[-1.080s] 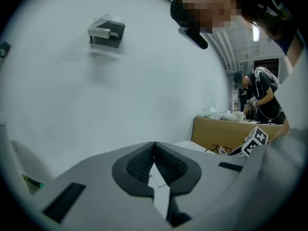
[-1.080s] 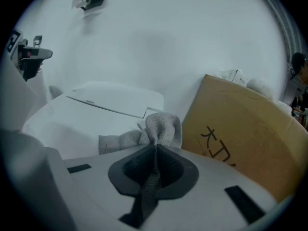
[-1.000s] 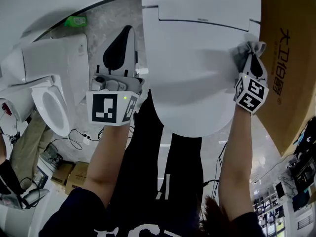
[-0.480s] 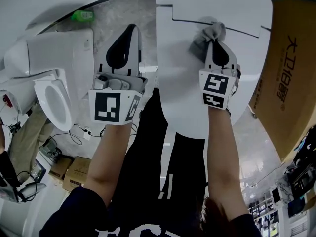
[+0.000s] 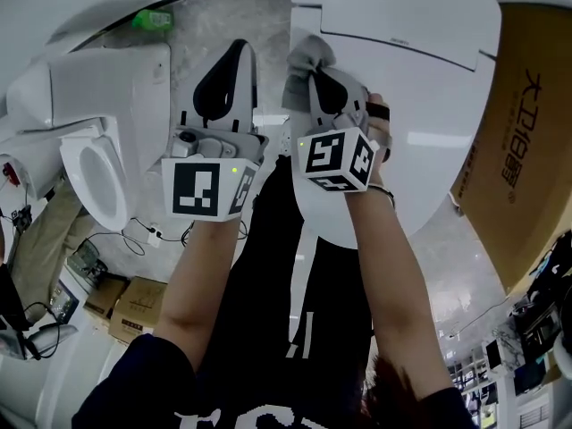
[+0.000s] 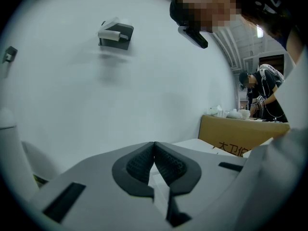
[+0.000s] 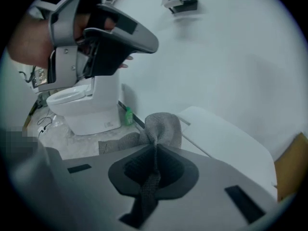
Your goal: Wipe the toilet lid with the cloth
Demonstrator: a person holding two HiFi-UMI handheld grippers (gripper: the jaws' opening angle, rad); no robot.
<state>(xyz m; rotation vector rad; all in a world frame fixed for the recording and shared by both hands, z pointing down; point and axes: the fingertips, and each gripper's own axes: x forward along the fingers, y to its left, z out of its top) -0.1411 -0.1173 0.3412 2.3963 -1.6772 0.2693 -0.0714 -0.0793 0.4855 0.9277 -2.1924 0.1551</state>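
Cloth [image 7: 162, 127] pinched in right hand-held gripper [image 7: 155, 149] at toilet lid [image 5: 429, 105] edge; left hand-held gripper [image 6: 154, 147] closed, empty.

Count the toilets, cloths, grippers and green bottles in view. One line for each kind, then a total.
Toilets: 2, the toilet with the shut lid and the toilet with the open seat
Cloths: 1, the grey cloth
Grippers: 2, the left gripper and the right gripper
Green bottles: 1, the green bottle
Total: 6

Marbled floor [image 5: 204, 41]: white toilet [image 5: 107, 96], green bottle [image 5: 152, 18]
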